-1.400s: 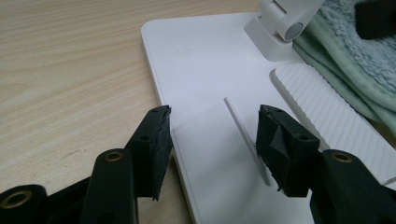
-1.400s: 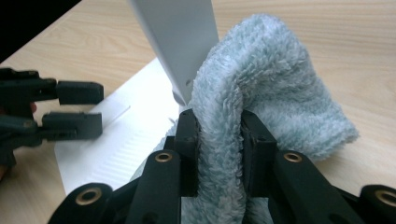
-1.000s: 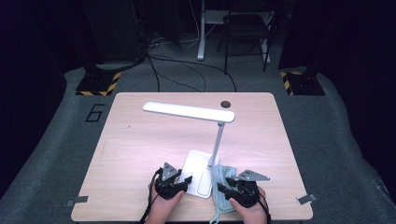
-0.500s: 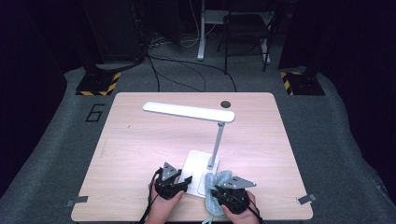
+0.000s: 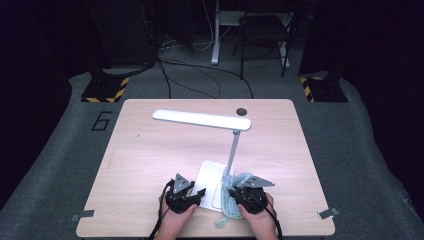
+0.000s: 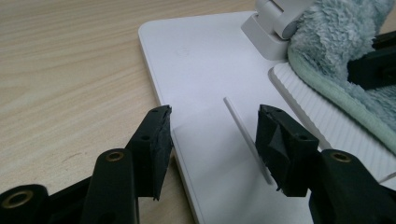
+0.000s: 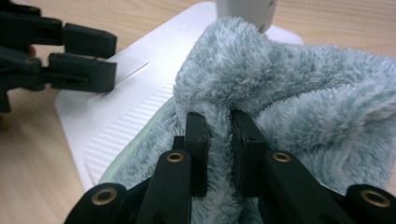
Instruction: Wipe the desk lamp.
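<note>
Pale wooden desk (image 5: pixel 150 160) seen from above, carrying a white desk lamp (image 5: pixel 202 120) with a long flat head on a slim upright stem. Lamp base (image 5: pixel 210 175), a flat white plate, near the front edge of the desk, between the two hands. Left hand-held gripper (image 5: pixel 192 192) just at the left edge of the base, jaws parted and holding nothing; in the left gripper view (image 6: pixel 212 135), one jaw over the wood beside the rim of the lamp base (image 6: pixel 210 70), the other over its white surface, next to a thin raised line. Whether the jaws touch the base: cannot tell. Right hand-held gripper (image 5: pixel 235 192) at the right front of the base, clamped on a fluffy light-blue cloth (image 5: pixel 235 200). Cloth bunched up against the foot of the lamp stem, lying partly on the base and partly on the desk, a corner trailing toward the front edge. In the right gripper view, jaws nearly together (image 7: pixel 218 140) with a fold of the cloth (image 7: pixel 289 93) pinched between them, pile bulging up above and to both sides; ribbed strip of the lamp base (image 7: pixel 126 126) just left of the cloth. Small dark round hole (image 5: pixel 242 111) at the far edge of the desk, well apart from the lamp base.
</note>
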`<state>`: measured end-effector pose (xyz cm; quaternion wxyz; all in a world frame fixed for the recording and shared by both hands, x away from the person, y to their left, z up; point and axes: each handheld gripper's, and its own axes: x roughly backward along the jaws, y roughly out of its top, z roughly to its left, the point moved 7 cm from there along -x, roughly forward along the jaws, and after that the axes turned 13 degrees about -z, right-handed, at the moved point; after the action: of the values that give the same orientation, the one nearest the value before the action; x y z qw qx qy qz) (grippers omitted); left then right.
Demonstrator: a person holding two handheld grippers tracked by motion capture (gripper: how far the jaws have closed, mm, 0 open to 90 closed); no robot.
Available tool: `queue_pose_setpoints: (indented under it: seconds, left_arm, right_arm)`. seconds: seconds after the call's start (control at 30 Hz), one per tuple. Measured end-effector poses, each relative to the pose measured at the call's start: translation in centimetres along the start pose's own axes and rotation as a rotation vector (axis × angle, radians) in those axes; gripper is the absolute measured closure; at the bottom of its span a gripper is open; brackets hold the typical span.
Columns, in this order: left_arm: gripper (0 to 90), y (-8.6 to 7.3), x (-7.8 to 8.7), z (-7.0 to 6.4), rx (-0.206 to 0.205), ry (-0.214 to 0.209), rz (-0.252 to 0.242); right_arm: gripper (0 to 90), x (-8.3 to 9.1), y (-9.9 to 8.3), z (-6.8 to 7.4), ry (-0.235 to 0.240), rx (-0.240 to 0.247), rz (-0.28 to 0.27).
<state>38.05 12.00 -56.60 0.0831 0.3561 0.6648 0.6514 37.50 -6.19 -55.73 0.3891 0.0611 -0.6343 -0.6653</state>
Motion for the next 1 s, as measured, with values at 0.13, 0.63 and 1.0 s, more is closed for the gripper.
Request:
queue_pose_setpoints:
  seconds: [0.13,0.63,1.0]
  left_arm:
    - [45.3,0.0,0.1,0.0,-0.014,-0.009,0.009]
    - [45.3,0.0,0.0,0.0,0.000,-0.002,0.001]
    - [45.4,0.0,0.0,-0.1,0.002,0.008,0.000]
  right_arm:
    - [78.1,-0.6,0.5,-1.0,-0.030,-0.009,-0.009]
    - [77.7,-2.1,1.7,-2.5,-0.074,-0.116,-0.014]
    - [77.8,0.4,-0.3,0.8,0.035,-0.104,0.006]
